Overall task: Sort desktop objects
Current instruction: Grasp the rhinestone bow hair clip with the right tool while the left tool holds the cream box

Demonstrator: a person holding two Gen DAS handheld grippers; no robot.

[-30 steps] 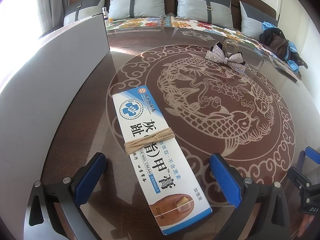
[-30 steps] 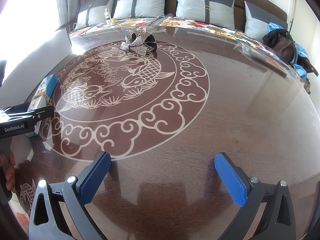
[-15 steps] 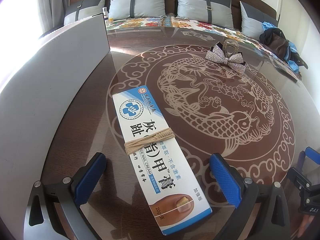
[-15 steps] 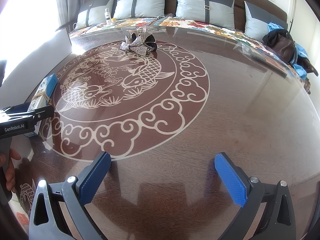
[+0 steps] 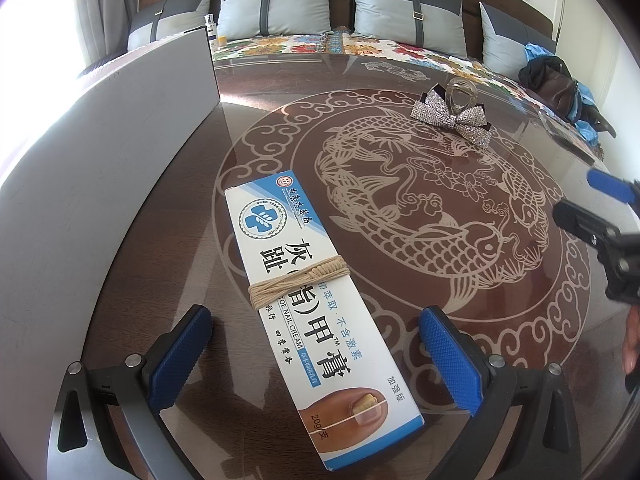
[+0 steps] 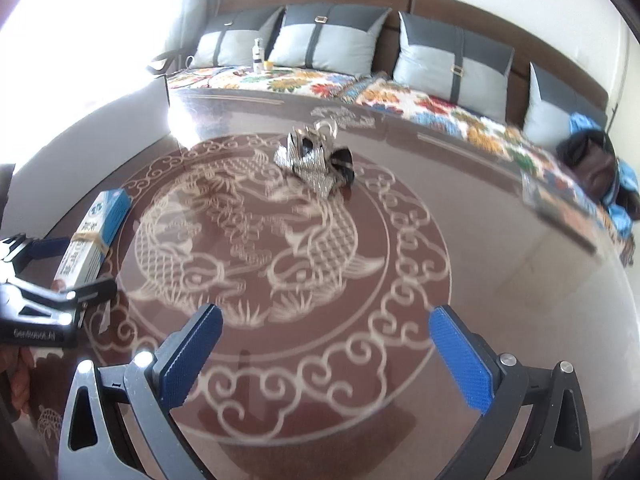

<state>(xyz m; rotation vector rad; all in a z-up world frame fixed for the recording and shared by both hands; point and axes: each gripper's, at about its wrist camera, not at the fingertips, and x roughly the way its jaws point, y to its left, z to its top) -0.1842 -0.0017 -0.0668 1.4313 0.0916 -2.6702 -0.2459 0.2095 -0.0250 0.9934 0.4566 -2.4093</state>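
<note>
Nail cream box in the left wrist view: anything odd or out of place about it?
The nail cream box lies flat and slightly askew on the table, between the open jaws of the left gripper. Oddly, tan twine is wound around its middle. No damage or spill shows.

blurred: hair clip (image 6: 316, 164) | cut off: right gripper (image 5: 600, 216)

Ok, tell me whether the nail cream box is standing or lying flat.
Lying flat: the nail cream box rests face-up on the table, twine around its middle.
</note>
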